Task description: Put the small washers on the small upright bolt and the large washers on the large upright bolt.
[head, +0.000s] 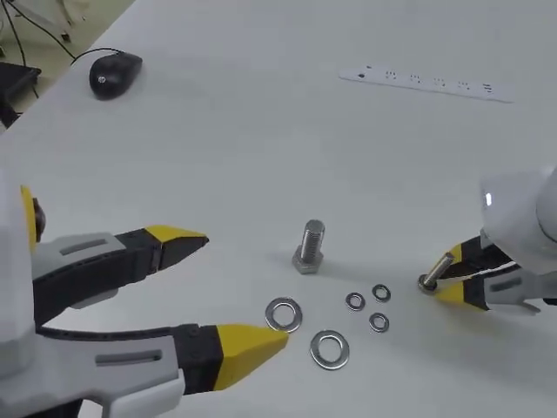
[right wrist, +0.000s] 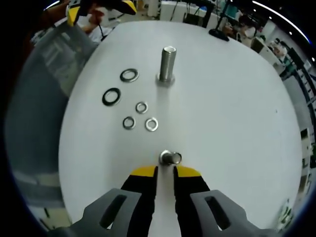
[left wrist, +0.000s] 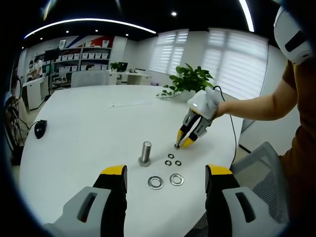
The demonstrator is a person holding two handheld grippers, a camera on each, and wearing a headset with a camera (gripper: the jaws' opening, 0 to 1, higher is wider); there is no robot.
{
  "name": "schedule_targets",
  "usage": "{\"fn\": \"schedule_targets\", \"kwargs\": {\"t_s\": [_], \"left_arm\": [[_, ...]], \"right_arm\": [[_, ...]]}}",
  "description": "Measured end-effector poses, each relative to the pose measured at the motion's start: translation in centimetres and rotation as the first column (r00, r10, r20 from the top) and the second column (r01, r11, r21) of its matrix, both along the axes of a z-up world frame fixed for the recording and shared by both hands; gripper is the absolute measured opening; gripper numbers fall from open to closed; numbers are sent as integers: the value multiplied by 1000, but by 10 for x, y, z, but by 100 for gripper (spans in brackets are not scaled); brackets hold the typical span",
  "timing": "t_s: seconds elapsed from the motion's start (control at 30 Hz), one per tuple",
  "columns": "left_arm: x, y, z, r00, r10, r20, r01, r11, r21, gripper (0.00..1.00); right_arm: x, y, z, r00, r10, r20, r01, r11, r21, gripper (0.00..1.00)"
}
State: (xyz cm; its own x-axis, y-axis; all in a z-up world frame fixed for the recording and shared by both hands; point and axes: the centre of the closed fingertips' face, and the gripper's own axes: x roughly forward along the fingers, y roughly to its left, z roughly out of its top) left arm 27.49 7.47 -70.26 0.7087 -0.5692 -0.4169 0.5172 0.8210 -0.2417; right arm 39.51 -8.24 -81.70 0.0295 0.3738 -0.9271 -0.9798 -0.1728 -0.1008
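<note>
Head view: see large bolt (head: 310,248) standing upright on its head, mid-counter (head: 261,148). Count two large washers (head: 284,314) lying flat just near of it, side by side, not touching. Count three small washers (head: 354,301) in a loose cluster right of those, flat, none touching. Find small bolt (head: 435,272) further right, tilted, head down on the counter, shank leaning up into right gripper (head: 450,274). Read right gripper as clamped on that shank, jaws nearly together either side of it. Matches right gripper view, with bolt head just past the yellow tips. See left gripper (head: 244,289) at near left, jaws wide apart, holding nothing, tips just left of the large washers. Matches left gripper view too: yellow tips spread, with large bolt and all five washers framed between them, further out on the counter. Spot mouse (head: 115,72) far left and power strip (head: 424,83) far right, both well apart from the work.
</note>
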Motion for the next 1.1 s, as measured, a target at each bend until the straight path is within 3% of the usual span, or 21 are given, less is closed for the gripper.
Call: {"fn": "schedule_targets", "kwargs": {"t_s": [0.3, 0.63, 0.9, 1.1], "left_arm": [[-5, -1, -1, 1000, -7, -2, 7, 1000, 11, 63], [-13, -9, 5, 1000, -20, 8, 20, 1000, 22, 64], [-18, -13, 18, 999, -18, 45, 17, 1000, 13, 63], [-22, -16, 19, 999, -16, 48, 16, 1000, 14, 63]], "right_arm": [[-13, 0, 8, 1000, -4, 2, 4, 1000, 16, 14], [-44, 13, 25, 999, 40, 1, -40, 998, 48, 14], [-66, 23, 22, 997, 82, -7, -82, 996, 30, 14], [-73, 31, 15, 995, 99, -20, -98, 995, 18, 14]]}}
